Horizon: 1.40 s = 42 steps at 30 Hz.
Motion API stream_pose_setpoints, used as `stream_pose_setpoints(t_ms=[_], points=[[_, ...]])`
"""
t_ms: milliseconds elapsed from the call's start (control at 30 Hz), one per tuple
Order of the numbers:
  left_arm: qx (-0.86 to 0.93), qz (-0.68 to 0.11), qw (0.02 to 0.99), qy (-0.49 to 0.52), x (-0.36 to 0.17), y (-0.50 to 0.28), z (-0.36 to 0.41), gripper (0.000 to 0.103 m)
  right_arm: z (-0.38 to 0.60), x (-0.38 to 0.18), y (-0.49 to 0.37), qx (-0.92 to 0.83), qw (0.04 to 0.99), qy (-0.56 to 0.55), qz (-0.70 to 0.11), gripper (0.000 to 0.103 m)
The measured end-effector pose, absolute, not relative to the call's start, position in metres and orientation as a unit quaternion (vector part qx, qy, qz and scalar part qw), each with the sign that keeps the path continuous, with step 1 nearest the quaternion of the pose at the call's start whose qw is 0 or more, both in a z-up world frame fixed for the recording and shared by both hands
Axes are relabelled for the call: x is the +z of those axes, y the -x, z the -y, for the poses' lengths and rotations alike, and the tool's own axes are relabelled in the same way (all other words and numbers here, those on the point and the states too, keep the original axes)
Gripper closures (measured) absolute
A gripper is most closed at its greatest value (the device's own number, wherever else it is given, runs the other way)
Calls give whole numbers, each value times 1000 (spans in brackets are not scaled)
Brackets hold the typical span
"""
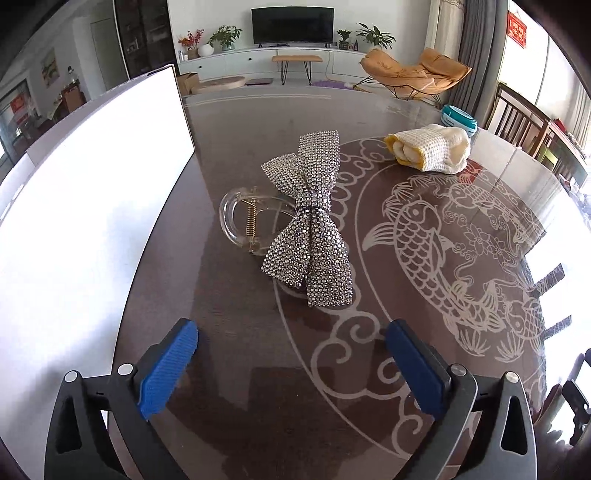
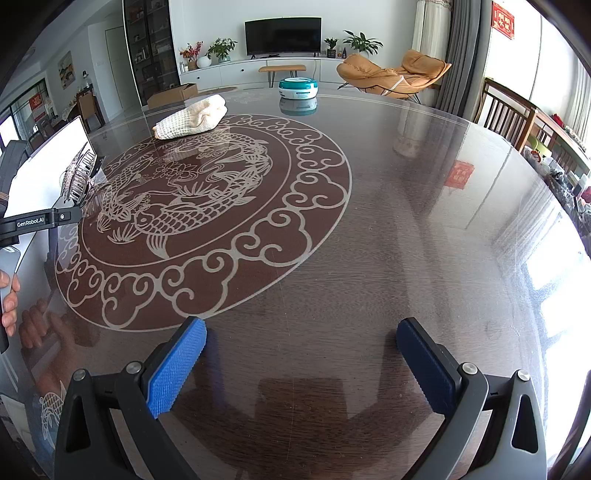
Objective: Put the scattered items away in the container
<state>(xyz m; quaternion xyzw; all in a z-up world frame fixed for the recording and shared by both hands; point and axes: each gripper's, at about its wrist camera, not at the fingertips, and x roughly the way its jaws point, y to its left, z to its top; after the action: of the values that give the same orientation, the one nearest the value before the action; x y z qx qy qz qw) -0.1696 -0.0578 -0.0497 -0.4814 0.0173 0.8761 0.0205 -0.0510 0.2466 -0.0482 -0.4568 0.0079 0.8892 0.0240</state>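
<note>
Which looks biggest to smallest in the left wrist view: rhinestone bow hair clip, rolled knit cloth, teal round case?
1. rhinestone bow hair clip, nearest the camera, so partly flattered
2. rolled knit cloth
3. teal round case, farthest and partly hidden behind the cloth

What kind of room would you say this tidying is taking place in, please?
Most likely a home's open living and dining room: a television on a low white cabinet, an orange lounge chair, and a glossy dining table with wooden chairs.
</note>
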Motion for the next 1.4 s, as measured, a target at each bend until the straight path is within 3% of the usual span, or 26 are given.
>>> stream_pose_setpoints(t_ms=[1167,1400], points=[[883,-17,28,468,-49,170,58,0,-246,-48,51,890,23,456,-10,0],[883,-17,24,469,-48,174,58,0,-201,-29,128,873,-104,464,-108,0]])
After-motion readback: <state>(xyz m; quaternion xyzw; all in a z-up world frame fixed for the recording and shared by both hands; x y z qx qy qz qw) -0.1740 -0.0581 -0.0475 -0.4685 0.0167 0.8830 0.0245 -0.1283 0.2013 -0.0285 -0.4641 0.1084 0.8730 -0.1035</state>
